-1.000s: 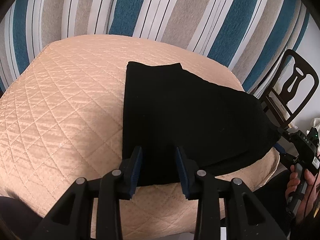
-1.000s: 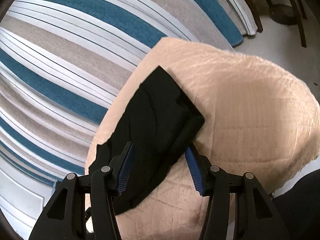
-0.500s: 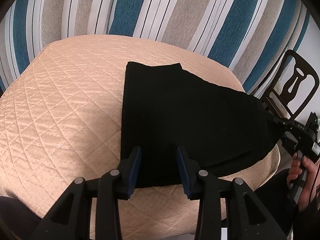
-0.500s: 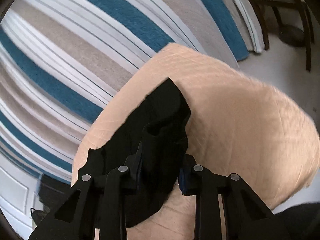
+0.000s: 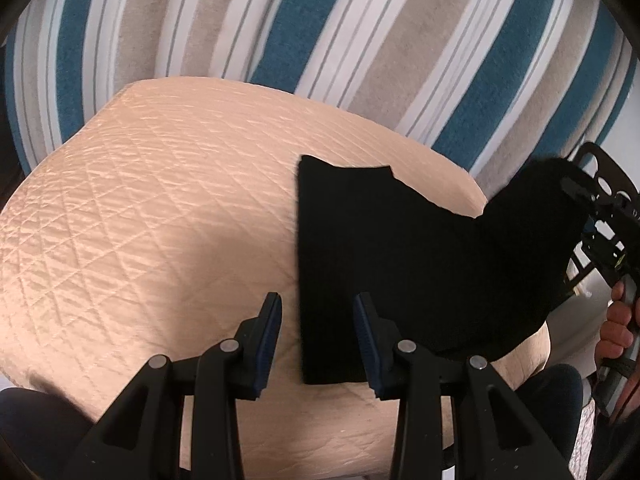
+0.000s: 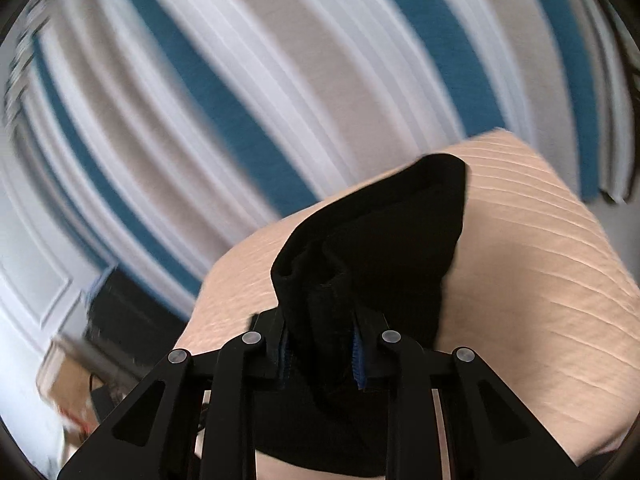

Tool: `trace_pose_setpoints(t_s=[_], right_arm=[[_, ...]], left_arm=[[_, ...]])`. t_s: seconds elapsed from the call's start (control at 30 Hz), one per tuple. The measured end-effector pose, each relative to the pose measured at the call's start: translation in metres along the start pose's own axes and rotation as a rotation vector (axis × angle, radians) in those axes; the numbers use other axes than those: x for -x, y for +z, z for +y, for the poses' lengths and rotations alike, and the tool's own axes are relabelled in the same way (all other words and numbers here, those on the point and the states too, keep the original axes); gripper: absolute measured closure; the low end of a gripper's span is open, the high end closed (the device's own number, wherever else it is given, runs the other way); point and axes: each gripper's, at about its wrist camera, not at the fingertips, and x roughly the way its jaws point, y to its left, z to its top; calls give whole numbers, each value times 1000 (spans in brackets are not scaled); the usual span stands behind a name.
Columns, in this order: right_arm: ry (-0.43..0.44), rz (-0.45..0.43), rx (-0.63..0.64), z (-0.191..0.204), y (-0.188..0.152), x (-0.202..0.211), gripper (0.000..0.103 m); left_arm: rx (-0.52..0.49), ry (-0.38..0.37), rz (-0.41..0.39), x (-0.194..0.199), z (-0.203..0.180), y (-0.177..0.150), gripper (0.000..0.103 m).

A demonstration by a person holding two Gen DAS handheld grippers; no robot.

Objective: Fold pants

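Note:
Black pants point(image 5: 400, 256) lie folded on a peach quilted cushion point(image 5: 160, 208). My left gripper point(image 5: 318, 332) is open and empty, hovering over the near left corner of the pants. My right gripper point(image 6: 320, 350) is shut on the right end of the pants point(image 6: 372, 248) and holds it lifted off the cushion. In the left wrist view that raised end point(image 5: 532, 200) bunches up at the right gripper's fingers, at the far right.
A striped blue, beige and white sofa back point(image 5: 320, 32) rises behind the cushion. A dark wooden chair point(image 5: 604, 172) stands at the right. A white panelled wall point(image 6: 36, 280) and some clutter lie low left in the right wrist view.
My right gripper closed on the pants' right end and lifted it up. My left gripper shifted left, so it now sits at the pants' left edge, still open.

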Motion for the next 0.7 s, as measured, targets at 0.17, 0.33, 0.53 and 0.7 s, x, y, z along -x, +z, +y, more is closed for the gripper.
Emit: trace_pose_setpoints(t_s=[0.17, 0.33, 0.53, 0.7], right_arm=[[66, 127, 128, 59, -35, -52, 79], [80, 347, 235, 82, -102, -124, 79], [42, 363, 276, 83, -115, -131, 79], [31, 354, 323, 94, -120, -126, 79]], left_arm=[[33, 13, -15, 8, 18, -3, 63], [80, 26, -15, 13, 38, -9, 63], [117, 38, -18, 18, 56, -15, 63], [128, 38, -20, 19, 63, -16, 63]])
